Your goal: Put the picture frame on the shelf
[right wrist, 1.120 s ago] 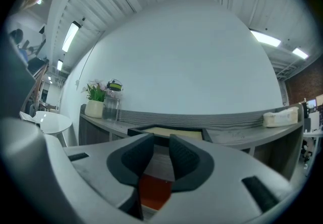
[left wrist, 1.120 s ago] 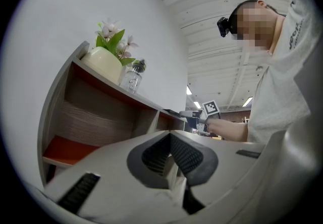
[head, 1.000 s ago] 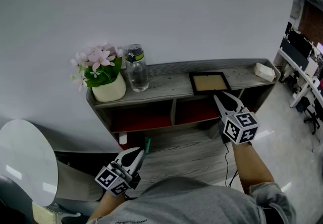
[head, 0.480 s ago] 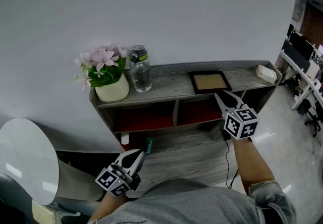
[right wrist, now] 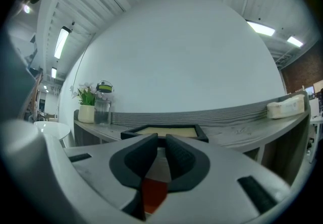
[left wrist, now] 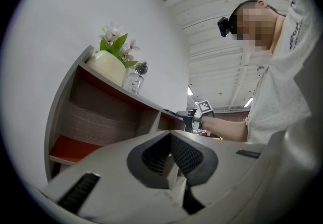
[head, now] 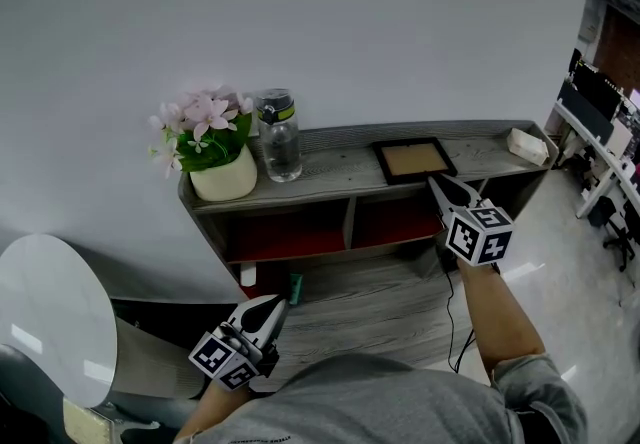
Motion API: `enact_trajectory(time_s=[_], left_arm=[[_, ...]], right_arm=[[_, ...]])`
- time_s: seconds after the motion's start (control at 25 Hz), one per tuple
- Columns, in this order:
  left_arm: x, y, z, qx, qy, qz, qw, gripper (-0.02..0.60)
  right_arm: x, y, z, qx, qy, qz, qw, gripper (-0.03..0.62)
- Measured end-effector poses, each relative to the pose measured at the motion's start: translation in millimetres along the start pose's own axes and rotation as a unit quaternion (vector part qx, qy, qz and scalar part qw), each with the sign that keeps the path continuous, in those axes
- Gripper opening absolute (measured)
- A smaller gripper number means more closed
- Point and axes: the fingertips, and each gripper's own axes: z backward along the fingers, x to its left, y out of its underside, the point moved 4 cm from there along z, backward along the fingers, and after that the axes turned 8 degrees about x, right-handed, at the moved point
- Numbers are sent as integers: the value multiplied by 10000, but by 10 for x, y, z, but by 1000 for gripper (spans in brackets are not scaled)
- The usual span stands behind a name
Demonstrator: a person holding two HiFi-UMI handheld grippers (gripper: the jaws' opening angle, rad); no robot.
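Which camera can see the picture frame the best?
The head view. It looks down on the whole picture frame, lying flat on top of the shelf. The right gripper view sees it only edge-on, low and close. In the left gripper view it is too small to tell.

Shelf [head: 340, 165] ahead of right claw [head: 434, 181]: grey wood-grain top, matt, rough-looking, with red matt compartments beneath. Picture frame [head: 413, 161] just beyond the claw tips: black matt moulding, tan paper-like insert. Claw: matt grey plastic, black ribbed pads, jaws just closing on nothing. Far to its left: clear glossy bottle [head: 280, 147].
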Motion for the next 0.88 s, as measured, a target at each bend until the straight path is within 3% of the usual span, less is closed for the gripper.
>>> enact_trajectory(time_s=[0.44,0.72,0.88], left_arm=[[-1,-12,-18,-20,191,25,9998,9],[10,44,-110,15,500,128,9987,8],[29,85,-144,13,654,220,9976,8]], right_arm=[[104,-55,268,-300,-80,17,9995,40],[207,39,552,-598,-571,-306,9961,40],[232,243,658,-520,-880,-500,9935,40]])
